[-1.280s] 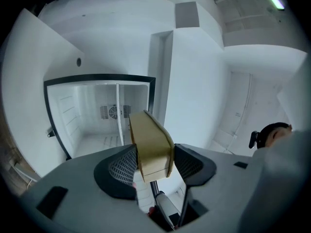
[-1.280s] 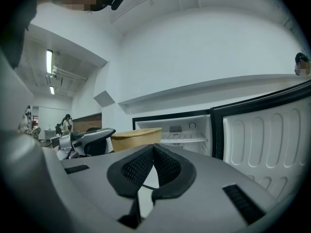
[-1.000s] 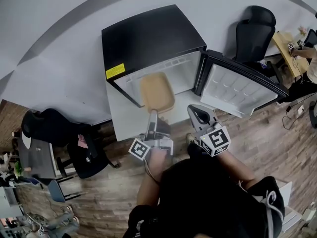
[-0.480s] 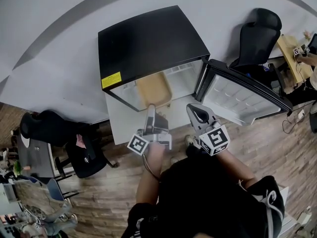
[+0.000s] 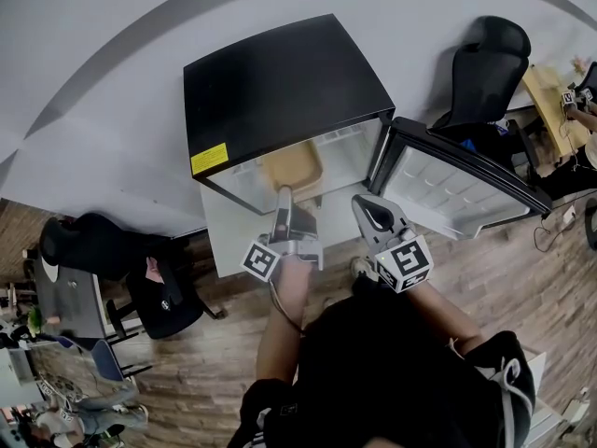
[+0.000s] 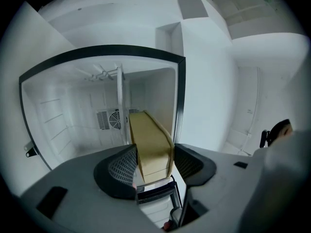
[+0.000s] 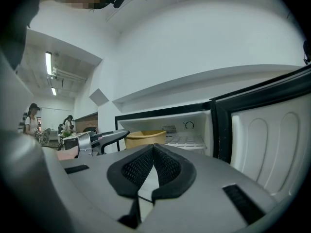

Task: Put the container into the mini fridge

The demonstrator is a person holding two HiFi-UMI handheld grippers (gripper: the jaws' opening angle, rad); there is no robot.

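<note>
A tan oblong container (image 5: 291,168) (image 6: 151,147) (image 7: 146,139) reaches into the open black mini fridge (image 5: 280,82), its far end inside the white cavity (image 6: 77,125). My left gripper (image 5: 287,205) (image 6: 154,165) is shut on the container's near end, both pads against its sides, just in front of the fridge opening. To the right, my right gripper (image 5: 370,215) (image 7: 153,165) hangs shut and empty before the fridge, beside the open door (image 5: 466,180) (image 7: 272,140).
A wire shelf (image 7: 187,141) and a fan grille (image 6: 111,119) sit inside the fridge. The fridge stands against a white wall (image 5: 112,54). Black office chairs (image 5: 480,68) (image 5: 140,269) flank it on the wooden floor. People stand far off at the left (image 7: 31,118).
My left gripper has carried the container forward, from outside the opening to partly inside the fridge. The right gripper has shifted slightly with it and stays shut.
</note>
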